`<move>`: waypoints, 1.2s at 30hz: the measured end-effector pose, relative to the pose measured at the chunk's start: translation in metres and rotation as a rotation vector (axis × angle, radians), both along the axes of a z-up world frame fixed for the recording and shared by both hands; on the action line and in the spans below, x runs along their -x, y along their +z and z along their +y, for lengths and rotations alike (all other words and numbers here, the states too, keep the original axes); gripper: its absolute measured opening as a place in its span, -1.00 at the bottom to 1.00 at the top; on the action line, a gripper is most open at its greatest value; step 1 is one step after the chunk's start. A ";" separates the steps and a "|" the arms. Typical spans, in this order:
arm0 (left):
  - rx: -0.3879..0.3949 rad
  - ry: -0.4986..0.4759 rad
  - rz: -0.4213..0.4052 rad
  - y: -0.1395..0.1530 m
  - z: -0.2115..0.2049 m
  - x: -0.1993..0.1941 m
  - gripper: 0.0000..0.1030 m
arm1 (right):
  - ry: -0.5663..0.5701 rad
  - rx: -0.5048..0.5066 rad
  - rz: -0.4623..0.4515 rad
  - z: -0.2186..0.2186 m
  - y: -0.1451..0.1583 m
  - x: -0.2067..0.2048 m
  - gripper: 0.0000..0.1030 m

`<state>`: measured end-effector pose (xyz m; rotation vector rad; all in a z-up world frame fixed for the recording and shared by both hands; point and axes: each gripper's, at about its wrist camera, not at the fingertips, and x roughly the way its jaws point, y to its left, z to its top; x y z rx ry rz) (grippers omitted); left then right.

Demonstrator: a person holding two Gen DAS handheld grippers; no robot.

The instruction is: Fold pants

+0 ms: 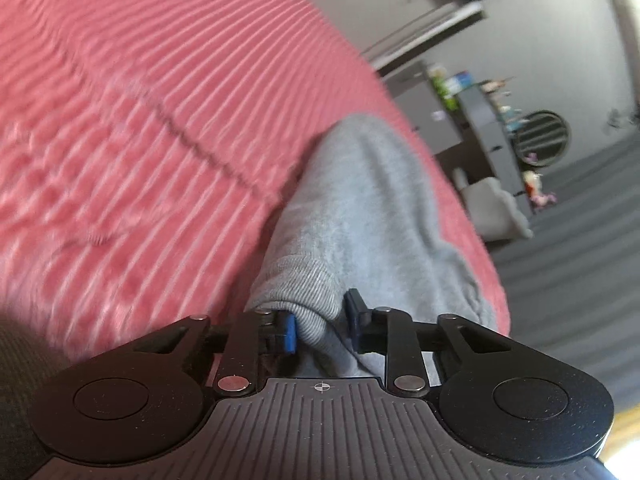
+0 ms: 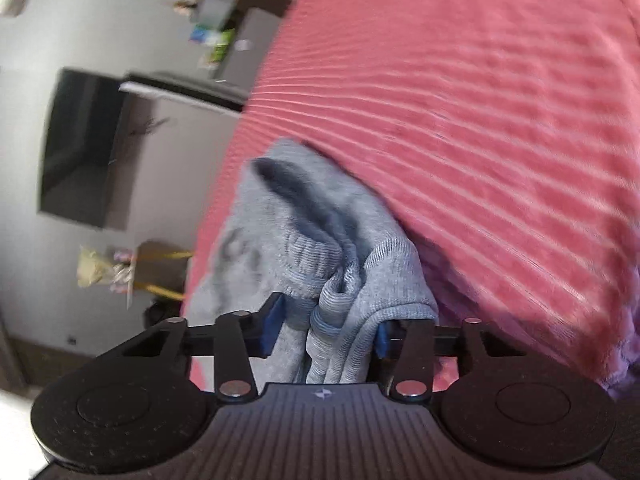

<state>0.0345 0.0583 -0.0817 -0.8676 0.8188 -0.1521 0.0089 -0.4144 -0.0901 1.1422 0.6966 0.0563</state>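
Now seeing, at far left of the left wrist view, a pink ribbed bedspread [image 1: 140, 120] filling most of the frame, blurred, with a dark seam running across it. Lying on it toward the middle, grey pants [image 1: 360, 208], stretching away from the camera along the bed's edge. Gripping a ribbed cuff [image 1: 304, 292] of the pants: left gripper [image 1: 320, 320], jaws pinching the knit between the blue pads [image 1: 290, 330], fabric bunching between them. Further right, beyond the bed, a grey floor, a dark shelf unit [image 1: 488, 128] with small colourful items, and a round dark vent-like object [image 1: 542, 138]; too blurred for more.

Turning to the right wrist view, at far left a dark flat screen [image 2: 84, 148] on a pale wall, and below it a blurred yellowish bundle [image 2: 100, 270]. Toward the middle, the pants [image 2: 280, 216] again, hanging at the bed's edge with an open leg hole showing dark inside. Holding the bunched ribbed fabric: right gripper [image 2: 326, 328], jaws pinching folds of the pants, which are draping over and partly hiding the right pad. At right, the bedspread [image 2: 480, 120] rising behind the pants and filling the frame.
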 end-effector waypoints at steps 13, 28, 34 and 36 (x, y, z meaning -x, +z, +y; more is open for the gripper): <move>-0.152 -0.168 0.018 0.064 0.004 0.001 0.11 | 0.401 0.238 0.069 -0.016 0.046 -0.019 0.42; -0.260 -0.411 0.052 0.020 -0.002 -0.108 0.64 | 0.594 0.397 0.036 -0.018 0.024 -0.123 0.79; -0.299 -0.594 0.026 0.000 -0.029 -0.136 0.62 | 0.681 0.273 0.046 -0.006 -0.008 -0.160 0.86; -0.263 -0.584 0.008 -0.003 -0.030 -0.143 0.45 | 0.686 0.268 0.015 0.000 -0.010 -0.163 0.82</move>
